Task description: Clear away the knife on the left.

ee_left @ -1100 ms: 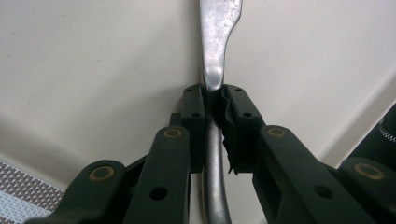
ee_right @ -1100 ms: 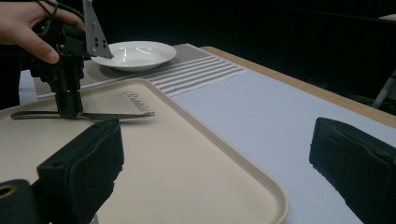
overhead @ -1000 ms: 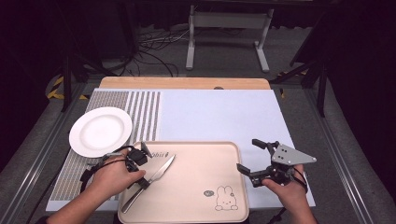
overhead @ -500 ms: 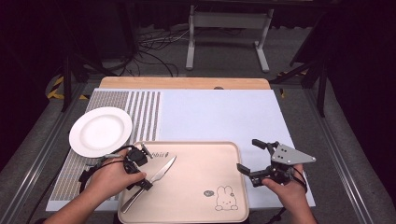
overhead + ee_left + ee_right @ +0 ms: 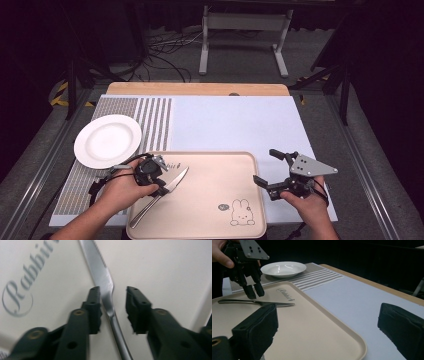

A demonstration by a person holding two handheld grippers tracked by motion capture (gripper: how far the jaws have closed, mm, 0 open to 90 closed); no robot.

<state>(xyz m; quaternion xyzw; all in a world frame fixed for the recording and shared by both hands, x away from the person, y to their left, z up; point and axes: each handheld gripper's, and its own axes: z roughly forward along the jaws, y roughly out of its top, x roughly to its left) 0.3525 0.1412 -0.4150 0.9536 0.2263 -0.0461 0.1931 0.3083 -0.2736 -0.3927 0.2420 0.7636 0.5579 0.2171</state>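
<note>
A steel table knife [image 5: 172, 184] lies at an angle on the left part of a beige tray [image 5: 215, 170]. My left gripper [image 5: 162, 184] points down over the knife's neck. In the left gripper view the knife [image 5: 101, 270] runs between the two jaws of my left gripper [image 5: 112, 293]. The left pad sits close against it and a gap shows at the right pad. The jaws have just been closing around the knife. My right gripper [image 5: 265, 166] stands wide open and holds nothing, off the tray's right edge over the white mat.
A white plate [image 5: 108, 141] rests on the striped mat at the left, beyond the tray's corner. The tray [image 5: 312, 322] bears a rabbit drawing [image 5: 241, 212] near its front right. A metal stand and cables lie on the floor past the table.
The left hand has shifted slightly over the knife. The knife, the plate and the right gripper are where they were.
</note>
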